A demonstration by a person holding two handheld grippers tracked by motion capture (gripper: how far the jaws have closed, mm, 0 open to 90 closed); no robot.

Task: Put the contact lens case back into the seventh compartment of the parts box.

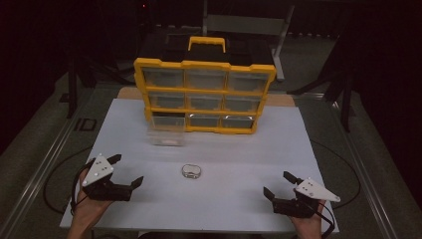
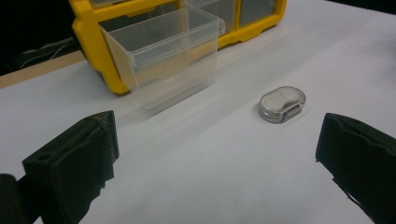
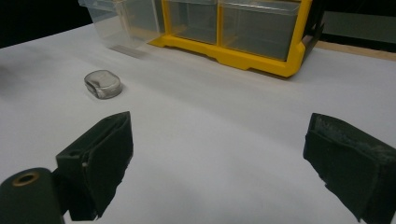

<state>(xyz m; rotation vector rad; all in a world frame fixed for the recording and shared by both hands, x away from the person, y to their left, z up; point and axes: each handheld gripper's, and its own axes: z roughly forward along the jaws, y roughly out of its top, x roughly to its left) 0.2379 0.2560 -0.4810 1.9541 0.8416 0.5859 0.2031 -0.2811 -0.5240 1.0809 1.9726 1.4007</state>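
The left gripper [image 1: 127, 170] is held with jaws apart. A small clear case [image 1: 192, 171] (beside nothing) is seen on the white table [image 1: 239, 149], between both. The right gripper [image 1: 278, 184] is likewise spread wide.

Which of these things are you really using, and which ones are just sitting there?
In use:
- small clear oval case
- pulled-out clear drawer
- yellow drawer organizer
- left gripper and right gripper, both open, holding nothing

Just there:
- white table sheet
- grey metal frame behind
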